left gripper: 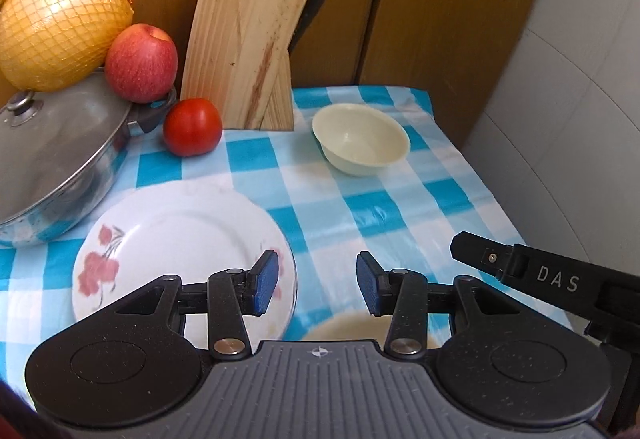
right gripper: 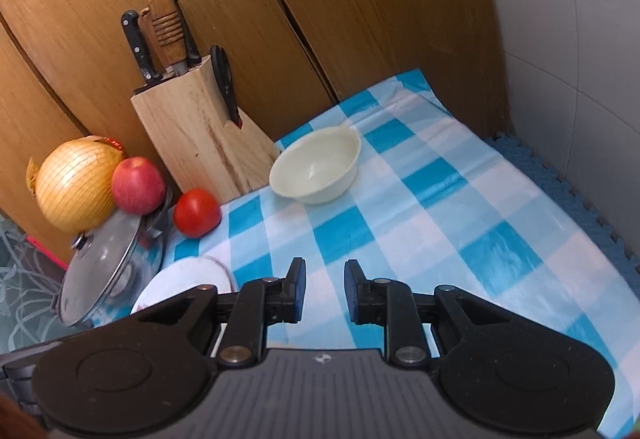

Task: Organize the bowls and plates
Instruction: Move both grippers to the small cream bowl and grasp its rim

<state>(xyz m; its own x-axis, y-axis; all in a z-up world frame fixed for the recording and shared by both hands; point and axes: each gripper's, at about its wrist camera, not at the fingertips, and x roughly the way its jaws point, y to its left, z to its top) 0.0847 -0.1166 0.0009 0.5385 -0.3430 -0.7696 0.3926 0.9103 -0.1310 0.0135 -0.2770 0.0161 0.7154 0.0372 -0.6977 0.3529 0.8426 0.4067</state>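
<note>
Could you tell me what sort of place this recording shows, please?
Most likely a home kitchen: a wooden knife block full of knives, a lidded steel pan, and a flowered plate on a blue checked tablecloth against wooden cabinet doors.

Open checked worktop (right gripper: 460,207) runs clear up to the cream bowl (right gripper: 316,167), while the knife block (right gripper: 200,143), tomato (right gripper: 197,213), lidded pot (left gripper: 60,159) and flowered plate (left gripper: 180,251) crowd the left side.

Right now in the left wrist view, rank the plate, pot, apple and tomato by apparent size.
1. Pot and plate: alike, and the plate lies nearer.
2. Apple.
3. Tomato.
</note>
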